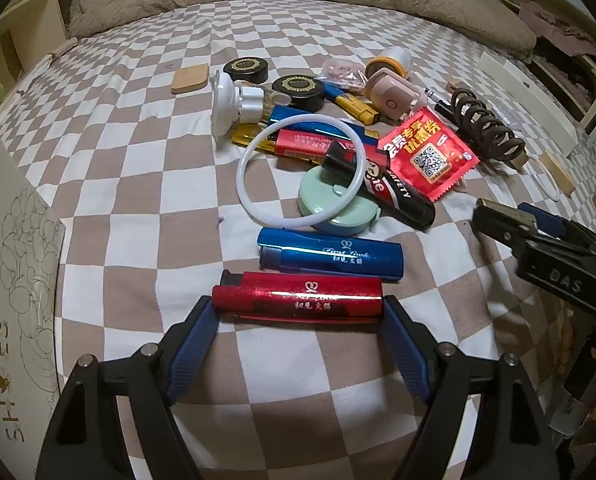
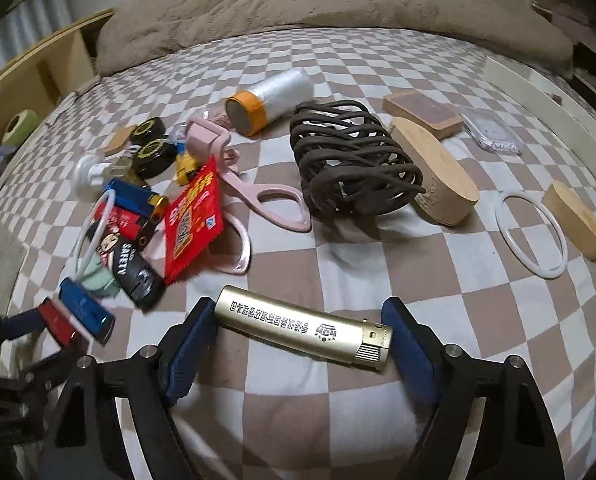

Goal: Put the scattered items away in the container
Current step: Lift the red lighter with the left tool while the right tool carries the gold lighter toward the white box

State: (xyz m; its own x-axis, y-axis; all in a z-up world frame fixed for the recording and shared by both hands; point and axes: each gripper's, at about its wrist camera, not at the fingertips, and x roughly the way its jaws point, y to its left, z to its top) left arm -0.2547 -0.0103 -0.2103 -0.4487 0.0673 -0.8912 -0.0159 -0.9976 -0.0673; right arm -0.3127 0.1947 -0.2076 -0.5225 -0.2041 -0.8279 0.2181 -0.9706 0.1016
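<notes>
Lighters sit crosswise in both claws, which matters most for the coming lift. Left gripper (image 1: pixel 298 310): red lighter (image 1: pixel 298 300) spans the gap between the pads, long axis running pad to pad, so it's caught end-on by its two short ends rather than across its flat sides. Both pads look to be touching the ends, so I read this as a grip on the lighter, tho a thin one.

Right gripper (image 2: pixel 298 322): gold lighter (image 2: pixel 302 330) lies the same way, lengthwise between the pads, slightly tilted, striker end toward the right pad. Its base end meets the left pad; the striker end is right at the other pad, but actual contact isn't clear, so I can't say whether this claw is clamped or merely straddling.

Rest of the clutter is ahead of the claws on the checked bedsheet (image 1: pixel 138 160): blue lighter (image 1: pixel 330 256) just beyond the red one, then white ring (image 1: pixel 302 172), black lighter (image 1: pixel 382 188), red sachet (image 1: pixel 426 152). Ahead of the right claw, brown coil (image 2: pixel 354 164).

Box marked SHOES (image 1: pixel 18 280) is to the left of the left claw, near; prob. the container, and the left hand is the closer one. Interior not visible.

Risk: an end-on hold lets a lighter pivot or slip out.
</notes>
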